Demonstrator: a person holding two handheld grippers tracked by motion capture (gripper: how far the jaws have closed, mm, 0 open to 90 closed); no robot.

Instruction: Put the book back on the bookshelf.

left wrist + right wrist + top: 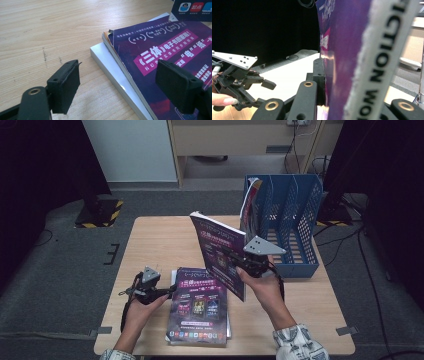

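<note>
My right fingers (235,262) squeeze a purple book (220,254) and hold it up on its edge above the counter (150,240), just in front of the blue file rack (295,215). My left fingers (167,292) are spread wide, holding nothing, low beside the stack of books (197,307) lying flat on the counter

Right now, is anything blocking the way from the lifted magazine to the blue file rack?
Nothing visible does. The magazine, clamped upright in the right gripper, stands just left of the blue file rack, whose leftmost slot already holds another magazine.
</note>
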